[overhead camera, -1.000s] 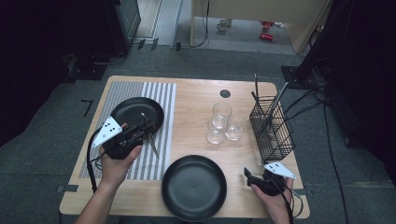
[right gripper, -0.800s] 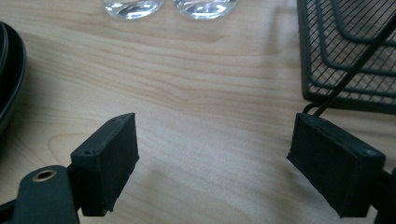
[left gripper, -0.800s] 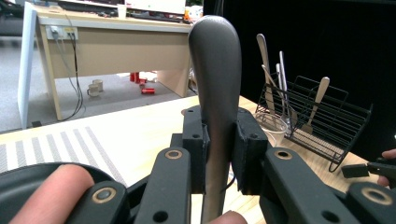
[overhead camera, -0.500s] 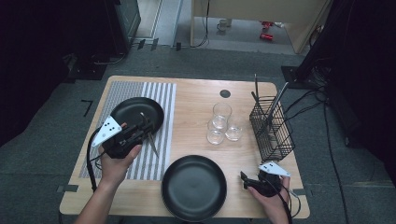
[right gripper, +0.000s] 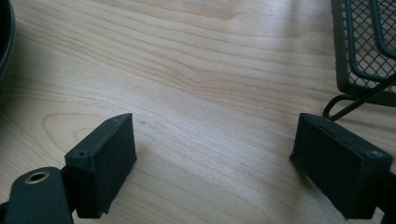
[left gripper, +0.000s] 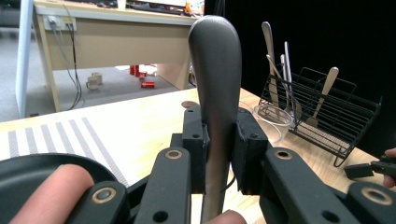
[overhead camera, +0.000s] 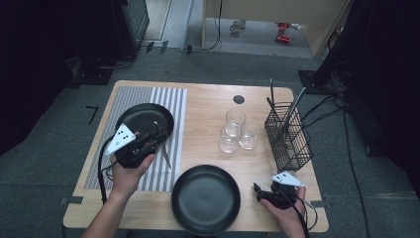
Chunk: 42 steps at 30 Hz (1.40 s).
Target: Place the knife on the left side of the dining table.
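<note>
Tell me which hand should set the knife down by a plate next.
Left, most likely. The left gripper is already shut on the knife beside the far plate. The right gripper hangs open over bare table.

Both grippers black, linkage-style. Left gripper (overhead camera: 148,141): grey three-cornered plate on top with dark dots, black cable trailing off the rear. Right gripper (overhead camera: 261,193): same plate, same dots, black cable looping behind. Jaw arms are flat black bars with brass-ringed pivot holes; pads (right gripper: 106,161) are blocky matte black rectangles with small screw recesses. Forearms bare, no sleeves.
</note>
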Motion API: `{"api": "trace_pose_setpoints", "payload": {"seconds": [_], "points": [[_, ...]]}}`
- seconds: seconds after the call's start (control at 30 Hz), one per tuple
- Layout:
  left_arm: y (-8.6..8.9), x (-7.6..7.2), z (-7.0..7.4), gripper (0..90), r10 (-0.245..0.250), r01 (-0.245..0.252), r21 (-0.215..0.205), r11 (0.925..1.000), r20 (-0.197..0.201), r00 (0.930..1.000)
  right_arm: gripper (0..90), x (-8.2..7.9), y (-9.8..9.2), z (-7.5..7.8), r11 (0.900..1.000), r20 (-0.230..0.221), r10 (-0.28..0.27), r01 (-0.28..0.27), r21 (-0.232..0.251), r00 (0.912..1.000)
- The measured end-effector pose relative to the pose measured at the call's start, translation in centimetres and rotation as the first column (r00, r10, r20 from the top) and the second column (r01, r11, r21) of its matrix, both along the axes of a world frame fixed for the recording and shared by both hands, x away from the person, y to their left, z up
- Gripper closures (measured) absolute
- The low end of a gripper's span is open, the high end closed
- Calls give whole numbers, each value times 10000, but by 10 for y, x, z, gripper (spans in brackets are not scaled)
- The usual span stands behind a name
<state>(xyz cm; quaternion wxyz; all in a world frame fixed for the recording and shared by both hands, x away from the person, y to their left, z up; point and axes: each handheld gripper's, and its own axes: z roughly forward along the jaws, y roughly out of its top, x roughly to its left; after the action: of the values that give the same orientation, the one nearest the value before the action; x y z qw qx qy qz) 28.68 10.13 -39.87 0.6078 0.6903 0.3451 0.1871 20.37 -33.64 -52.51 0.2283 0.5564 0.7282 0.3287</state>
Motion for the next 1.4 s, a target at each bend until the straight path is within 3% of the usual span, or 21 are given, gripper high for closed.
{"api": "trace_pose_setpoints", "payload": {"seconds": [0.43, 0.67, 0.97, 1.23, 1.4], "points": [[-8, -6, -9, 785, -157, 162, 226, 9996, -190, 9997, 129, 0, 0, 0, 10000, 5, -23, 23, 6, 10000], [-4, -7, -10, 784, -146, 150, 140, 9998, -227, 9996, 130, 0, 0, 0, 10000, 2, -28, 28, 8, 10000], [20, -12, -13, 777, 242, -245, -56, 9997, -576, 9980, 130, 0, 0, 0, 10000, 3, -42, 42, 17, 10000], [48, -9, -19, 752, 775, -808, -201, 9965, -1298, 9885, 130, 0, 0, 0, 10000, 0, -46, 46, 18, 10000], [61, -13, -24, 750, 799, -883, -496, 9949, -1513, 9853, 134, 0, 0, 0, 10000, 5, -58, 58, 33, 10000]]}}
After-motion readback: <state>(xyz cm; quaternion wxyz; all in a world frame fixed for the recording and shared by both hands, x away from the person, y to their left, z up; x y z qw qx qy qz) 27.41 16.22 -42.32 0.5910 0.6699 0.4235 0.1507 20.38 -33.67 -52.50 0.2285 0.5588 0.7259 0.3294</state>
